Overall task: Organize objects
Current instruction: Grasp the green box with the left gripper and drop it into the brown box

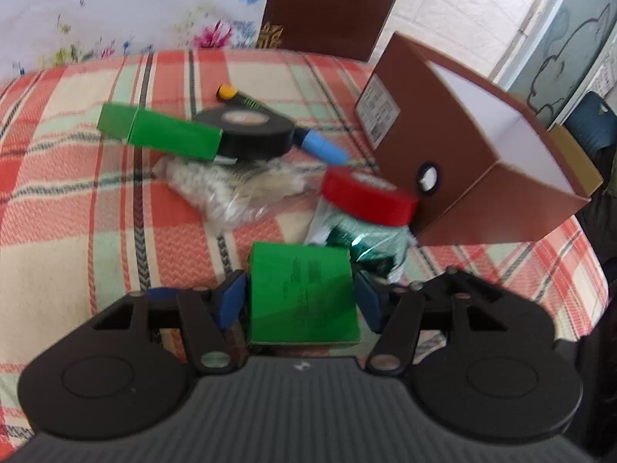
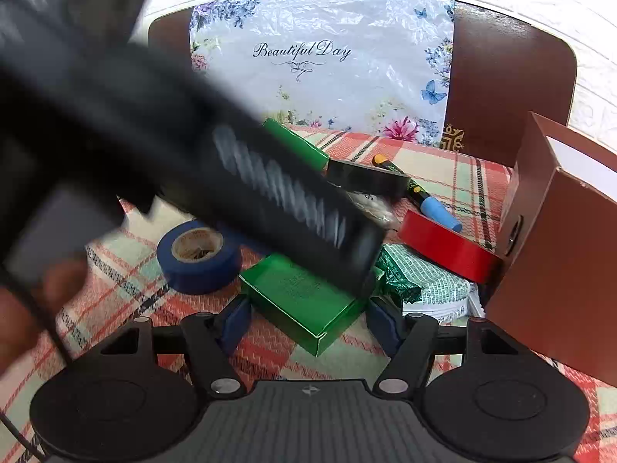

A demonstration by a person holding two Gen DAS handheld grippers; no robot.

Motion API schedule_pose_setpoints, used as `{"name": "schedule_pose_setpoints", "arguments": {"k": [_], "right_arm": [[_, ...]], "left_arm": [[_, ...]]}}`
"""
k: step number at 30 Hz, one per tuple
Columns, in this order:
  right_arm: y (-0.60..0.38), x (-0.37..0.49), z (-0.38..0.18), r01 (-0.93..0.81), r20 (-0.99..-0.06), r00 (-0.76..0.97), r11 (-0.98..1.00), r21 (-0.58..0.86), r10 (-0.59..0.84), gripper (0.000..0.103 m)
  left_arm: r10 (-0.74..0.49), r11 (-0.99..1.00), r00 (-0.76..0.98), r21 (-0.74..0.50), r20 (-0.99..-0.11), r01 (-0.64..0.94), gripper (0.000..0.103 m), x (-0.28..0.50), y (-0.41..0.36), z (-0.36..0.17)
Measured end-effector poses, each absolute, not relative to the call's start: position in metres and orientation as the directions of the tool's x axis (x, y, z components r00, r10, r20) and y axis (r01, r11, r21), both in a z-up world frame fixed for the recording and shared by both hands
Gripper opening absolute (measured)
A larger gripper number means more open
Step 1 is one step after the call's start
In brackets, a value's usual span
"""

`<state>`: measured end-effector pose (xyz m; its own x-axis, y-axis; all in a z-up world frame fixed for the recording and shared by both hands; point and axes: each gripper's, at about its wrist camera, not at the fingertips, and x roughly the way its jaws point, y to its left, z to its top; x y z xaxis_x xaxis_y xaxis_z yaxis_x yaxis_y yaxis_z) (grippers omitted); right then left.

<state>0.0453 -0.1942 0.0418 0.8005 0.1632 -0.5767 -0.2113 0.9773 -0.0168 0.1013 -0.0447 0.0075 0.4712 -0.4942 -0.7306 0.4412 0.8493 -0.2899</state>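
Small glossy green cardboard box point(image 1: 302, 293) was clamped between left gripper point(image 1: 300, 297) jaws; right gripper point(image 2: 308, 316) jaws stood open, box partly hidden by blurred black gripper body point(image 2: 231, 177).

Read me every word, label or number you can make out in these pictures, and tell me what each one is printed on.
"Beautiful Day": on the floral plastic sheet behind the table.
Dark print on the near green box: too blurred to read.
White label on the brown cardboard box: too small to read.
Print on the black tape roll core: unreadable.
Marker pen lettering: unreadable.
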Motion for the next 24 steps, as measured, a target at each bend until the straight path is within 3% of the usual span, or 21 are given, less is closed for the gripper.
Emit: {"name": "schedule_pose_setpoints", "arguments": {"k": [3,13,16,24], "right_arm": [[-0.194,0.039,0.046,-0.222,-0.544,0.820,0.975,-0.020,0.176,0.062],[-0.226,0.011,0.119,-0.103,-0.238,0.969,0.981,-0.167,0.062,0.063],[-0.262,0.009,0.127,-0.030,-0.227,0.974,0.983,-0.179,-0.012,0.063],[-0.359,0.008,0.111,0.115,-0.323,0.937,0.991,-0.074,-0.133,0.063]], "left_arm": [[-0.501,0.852,0.494,-0.303,-0.711,0.428,0.062,0.093,-0.038,0.022],[-0.543,0.805,0.638,-0.122,-0.546,0.581,0.061,0.071,-0.102,0.127],[-0.580,0.769,0.619,-0.107,-0.529,0.630,0.061,0.075,-0.146,0.128],[-0.646,0.705,0.508,-0.188,-0.570,0.684,0.061,0.095,-0.235,0.098]]}}
